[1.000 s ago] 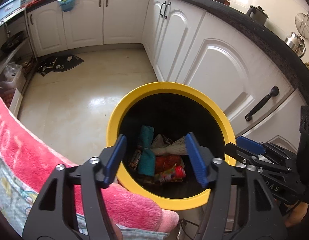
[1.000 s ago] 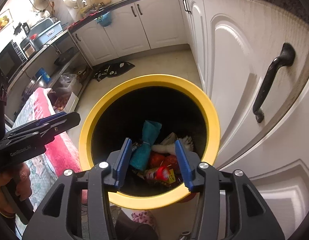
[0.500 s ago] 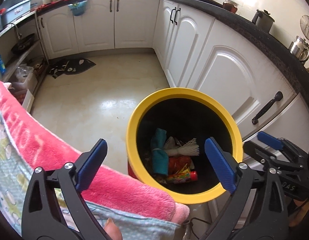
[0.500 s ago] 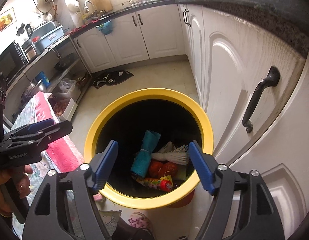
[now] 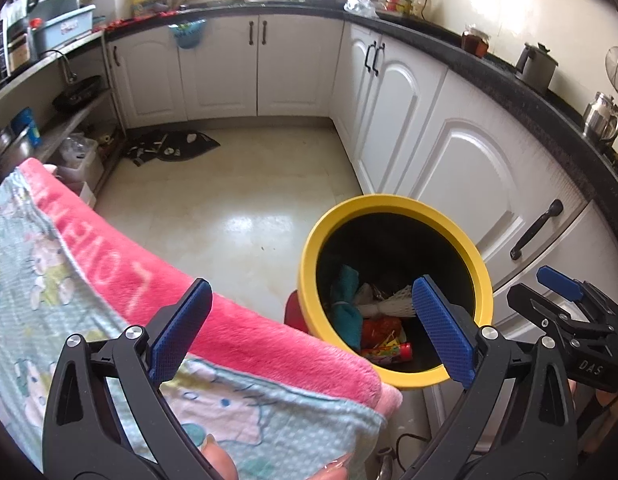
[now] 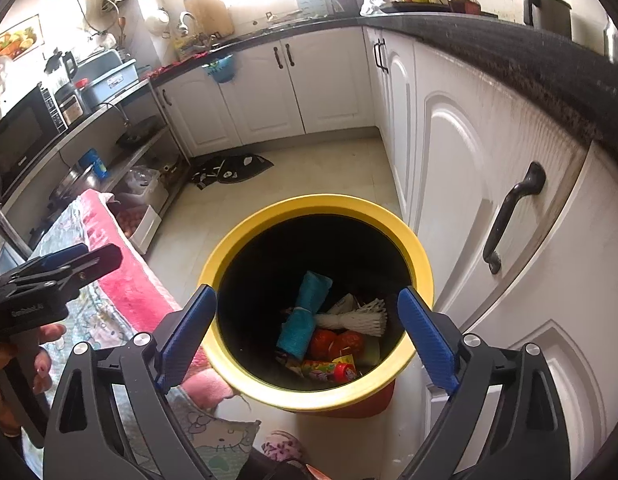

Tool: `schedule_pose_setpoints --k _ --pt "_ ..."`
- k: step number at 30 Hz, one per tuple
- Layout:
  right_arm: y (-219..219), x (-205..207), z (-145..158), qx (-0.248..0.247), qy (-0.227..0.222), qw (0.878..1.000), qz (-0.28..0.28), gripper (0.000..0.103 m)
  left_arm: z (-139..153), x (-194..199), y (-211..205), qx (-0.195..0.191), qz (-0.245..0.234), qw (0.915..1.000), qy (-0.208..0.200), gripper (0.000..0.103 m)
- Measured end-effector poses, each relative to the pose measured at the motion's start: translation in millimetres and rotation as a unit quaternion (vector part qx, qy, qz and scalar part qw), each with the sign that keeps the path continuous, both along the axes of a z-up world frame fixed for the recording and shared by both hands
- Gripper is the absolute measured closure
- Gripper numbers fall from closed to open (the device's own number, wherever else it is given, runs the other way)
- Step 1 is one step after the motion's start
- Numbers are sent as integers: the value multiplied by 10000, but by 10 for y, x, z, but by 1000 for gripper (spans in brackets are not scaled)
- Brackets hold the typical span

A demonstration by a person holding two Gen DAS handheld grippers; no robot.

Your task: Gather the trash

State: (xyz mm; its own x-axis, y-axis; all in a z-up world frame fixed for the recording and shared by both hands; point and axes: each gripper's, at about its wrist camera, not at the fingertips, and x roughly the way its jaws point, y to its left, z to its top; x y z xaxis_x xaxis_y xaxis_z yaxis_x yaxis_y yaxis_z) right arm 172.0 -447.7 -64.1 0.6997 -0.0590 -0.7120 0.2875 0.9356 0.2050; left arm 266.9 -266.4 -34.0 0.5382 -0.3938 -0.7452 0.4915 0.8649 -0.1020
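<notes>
Both tongs stand released and empty: the left gripper over the pink blanket, the right gripper above the yellow bin. The trash lies inside the bin. Best lift straight up, clear of the rim.

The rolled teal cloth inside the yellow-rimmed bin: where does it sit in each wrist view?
Left wrist: rolled teal cloth lies right of centre, at the left of the bin's contents.
Right wrist: the cloth lies centre, low, again leftmost in the pile.
Shared landmark: the yellow-rimmed bin, with the white foam net sleeve beside the cloth.
</notes>
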Motion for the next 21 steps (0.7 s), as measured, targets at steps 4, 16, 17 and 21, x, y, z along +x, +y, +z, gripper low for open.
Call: schedule_pose_setpoints --k 4,16,17,21 --pt "118 -82 88 -100 -108 9999 38 7 114 -72 160 -68 91 9999 -117 11" --pt "518 -188 328 -329 -383 9984 266 6 372 -302 628 -186 411 9982 -389 11" --pt "552 -196 340 -346 -395 9982 286 6 388 -318 665 -198 434 9981 -402 11" --pt "667 -226 398 -387 -439 9976 371 6 437 -385 792 -223 509 9973 -483 11"
